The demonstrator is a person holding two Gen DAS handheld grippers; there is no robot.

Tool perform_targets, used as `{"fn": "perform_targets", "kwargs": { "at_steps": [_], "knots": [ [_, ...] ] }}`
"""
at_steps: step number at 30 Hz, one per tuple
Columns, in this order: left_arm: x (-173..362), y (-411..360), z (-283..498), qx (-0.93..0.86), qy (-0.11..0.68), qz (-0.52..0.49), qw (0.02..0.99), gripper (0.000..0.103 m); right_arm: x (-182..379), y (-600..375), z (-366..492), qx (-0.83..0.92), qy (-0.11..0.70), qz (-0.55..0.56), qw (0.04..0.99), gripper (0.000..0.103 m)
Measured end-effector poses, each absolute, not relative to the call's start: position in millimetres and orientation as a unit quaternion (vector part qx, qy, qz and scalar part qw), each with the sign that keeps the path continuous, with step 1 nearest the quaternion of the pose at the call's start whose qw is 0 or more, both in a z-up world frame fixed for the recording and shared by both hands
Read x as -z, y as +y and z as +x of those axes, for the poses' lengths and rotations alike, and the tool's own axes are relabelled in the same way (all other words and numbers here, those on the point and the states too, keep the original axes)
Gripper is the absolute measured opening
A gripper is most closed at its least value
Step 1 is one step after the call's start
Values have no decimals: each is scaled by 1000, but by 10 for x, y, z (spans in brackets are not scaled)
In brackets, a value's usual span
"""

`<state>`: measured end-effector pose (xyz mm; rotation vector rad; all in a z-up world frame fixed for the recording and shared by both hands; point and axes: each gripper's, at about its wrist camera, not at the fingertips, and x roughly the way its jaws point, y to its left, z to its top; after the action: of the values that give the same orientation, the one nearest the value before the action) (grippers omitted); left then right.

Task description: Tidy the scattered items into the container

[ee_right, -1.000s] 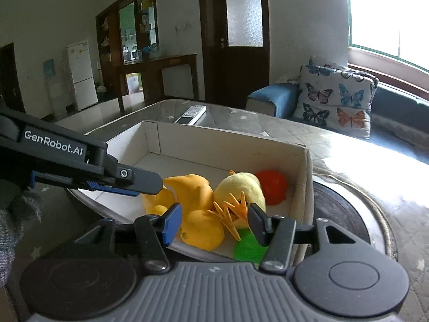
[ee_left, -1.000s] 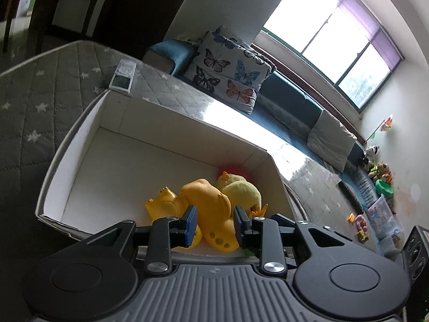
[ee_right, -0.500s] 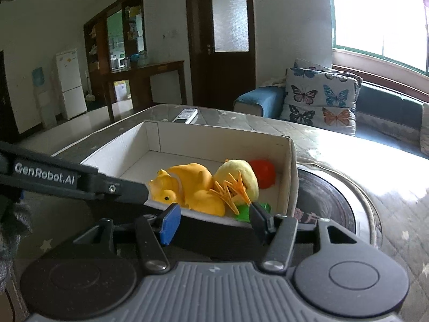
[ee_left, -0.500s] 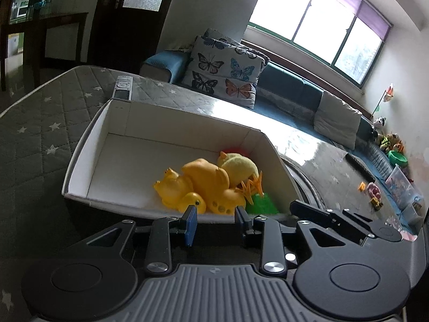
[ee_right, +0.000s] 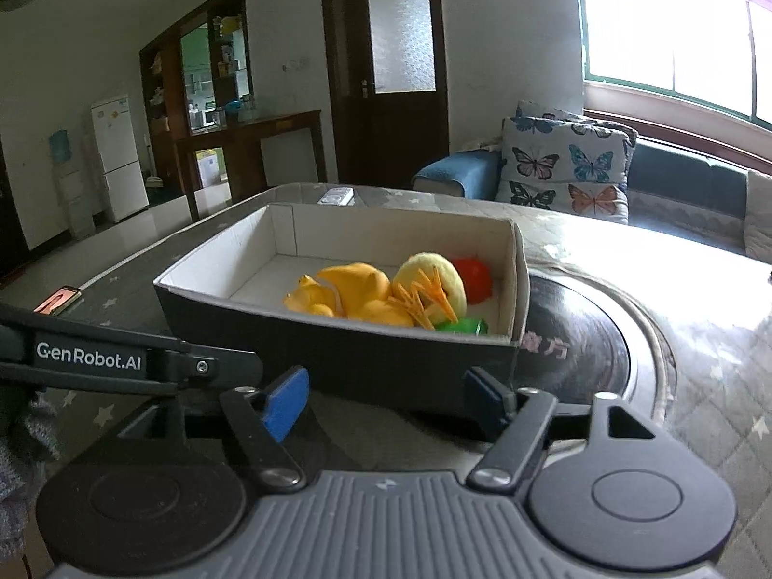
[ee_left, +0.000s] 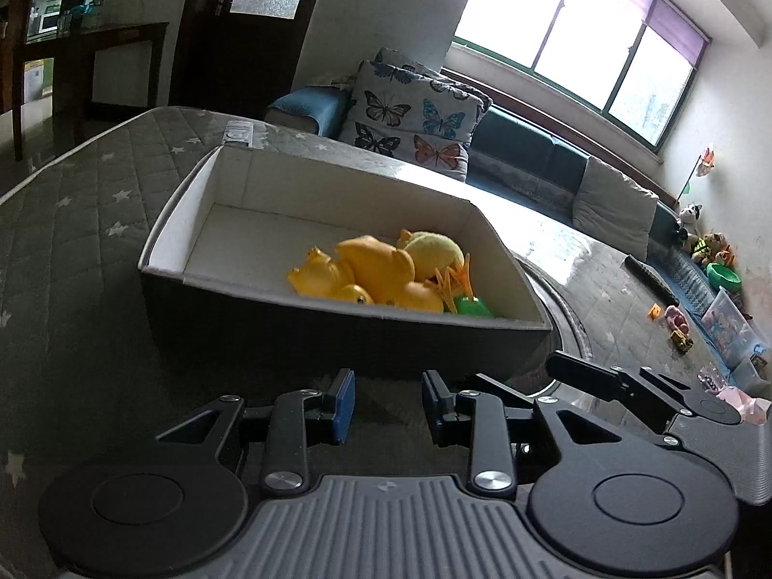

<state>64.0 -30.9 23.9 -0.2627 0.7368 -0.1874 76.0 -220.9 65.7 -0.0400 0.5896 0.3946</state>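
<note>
A: The container (ee_left: pixel 337 333) is seen standing on the quilted grey bench (ee_left: pixel 72 241), and a cluster of toys is gathered at its right end.

B: Confirmed from the right wrist view. An orange rubber toy (ee_right: pixel 352 289) is pressed against a yellow plush ball (ee_right: pixel 429 280), a red ball (ee_right: pixel 473 277) is tucked behind, and a green piece (ee_right: pixel 463 325) is wedged at the near wall. All four are held inside the walls.

A: And the grippers? The left gripper (ee_left: pixel 388 403) is held low in front of the near wall, its blue pads parted with nothing between them.

B: The right gripper (ee_right: pixel 386 398) is spread wider, and it too is empty. Both are kept outside the container.

A: So how far along is the tidying judged to be?

B: Well advanced, by the look of it. No loose toy is seen on the bench around the container. Only a remote control (ee_right: pixel 336 196) beyond the far wall and a phone (ee_right: pixel 58 300) at the left edge are left lying out.

A: Are those counted among the scattered items?

B: That cannot be settled from these views. If they are not, the job looks complete; if they are, two pieces remain.
</note>
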Motion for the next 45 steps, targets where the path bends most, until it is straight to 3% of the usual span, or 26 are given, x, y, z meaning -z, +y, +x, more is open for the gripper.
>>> {"fn": "perform_targets", "kwargs": {
  "at_steps": [9, 19, 45],
  "knots": [
    [-102, -314, 464, 81, 373, -113, 917, 33, -537, -2214, 523, -180, 294, -21, 939, 86],
    [-32, -313, 269, 49, 375, -83, 922, 33, -461, -2236, 312, -161, 290, -13, 943, 103],
    [33, -369, -88, 31, 369, -59, 927, 33, -354, -2262, -58, -128, 285, -8, 950, 103]
  ]
}}
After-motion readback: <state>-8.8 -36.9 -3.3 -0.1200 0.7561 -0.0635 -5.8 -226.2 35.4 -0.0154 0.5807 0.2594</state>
